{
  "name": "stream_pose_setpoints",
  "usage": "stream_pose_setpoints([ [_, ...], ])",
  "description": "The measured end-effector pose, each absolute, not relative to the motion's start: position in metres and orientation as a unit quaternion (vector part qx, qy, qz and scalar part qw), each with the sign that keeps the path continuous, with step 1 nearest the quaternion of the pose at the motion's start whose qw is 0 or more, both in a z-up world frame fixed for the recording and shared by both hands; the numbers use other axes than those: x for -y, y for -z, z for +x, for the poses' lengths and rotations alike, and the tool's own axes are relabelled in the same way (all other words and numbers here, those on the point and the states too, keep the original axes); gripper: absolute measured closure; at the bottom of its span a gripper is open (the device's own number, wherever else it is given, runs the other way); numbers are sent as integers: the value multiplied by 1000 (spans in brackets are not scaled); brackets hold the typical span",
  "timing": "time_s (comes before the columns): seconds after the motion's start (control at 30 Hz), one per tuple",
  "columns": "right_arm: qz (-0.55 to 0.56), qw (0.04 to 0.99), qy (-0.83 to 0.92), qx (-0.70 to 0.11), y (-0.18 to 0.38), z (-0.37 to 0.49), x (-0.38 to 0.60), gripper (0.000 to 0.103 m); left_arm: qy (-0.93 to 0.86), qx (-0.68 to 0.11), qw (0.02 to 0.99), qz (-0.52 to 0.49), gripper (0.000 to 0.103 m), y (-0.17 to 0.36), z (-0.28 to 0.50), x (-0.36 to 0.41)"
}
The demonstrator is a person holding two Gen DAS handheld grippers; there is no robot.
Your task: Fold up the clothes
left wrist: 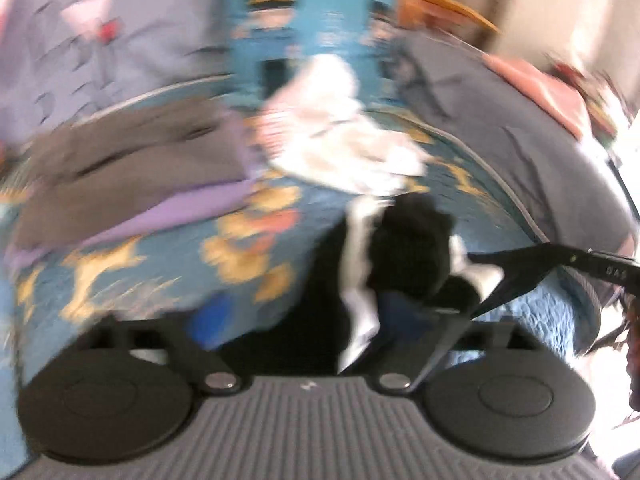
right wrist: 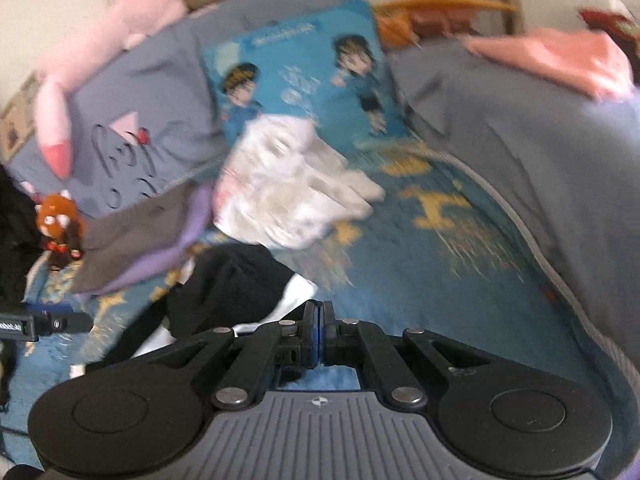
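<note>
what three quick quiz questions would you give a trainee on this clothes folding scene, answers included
1. True or false: the right gripper has its jaws spread wide apart.
2. Which item sits between the open fingers of the left gripper? A) a plain white garment B) the black-and-white garment C) a pink towel
3. In the folded stack at the left of the bed, what colour is the cloth directly under the grey cloth?

Key: 1 false, its pads are pressed together. 2 B. 3 purple: the purple cloth shows beneath the stack's lower edge.
</note>
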State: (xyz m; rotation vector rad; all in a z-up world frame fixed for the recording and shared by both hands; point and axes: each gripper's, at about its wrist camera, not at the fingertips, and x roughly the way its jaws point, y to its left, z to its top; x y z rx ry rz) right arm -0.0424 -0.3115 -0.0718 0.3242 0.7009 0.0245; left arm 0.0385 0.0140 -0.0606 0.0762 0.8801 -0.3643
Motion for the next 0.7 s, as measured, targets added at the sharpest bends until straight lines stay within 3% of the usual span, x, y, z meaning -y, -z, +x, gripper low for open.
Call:
stream_pose_setpoints([
  [0.07,161,920,-5,-357,82,-47,317,94,187,-409,890,78,1,65,43,21],
  [0.2,167,907,8,-386,102,-56,329,68,190,-398,885,148,0,77,54,74],
  [0.4,179,896,12,-406,123,-66,340,44,184,-394,865,250,0,109,65,122],
  [0.7,185,894,-49,-406,140,-42,320,39,185,-380,854,304,0,148,71,151],
])
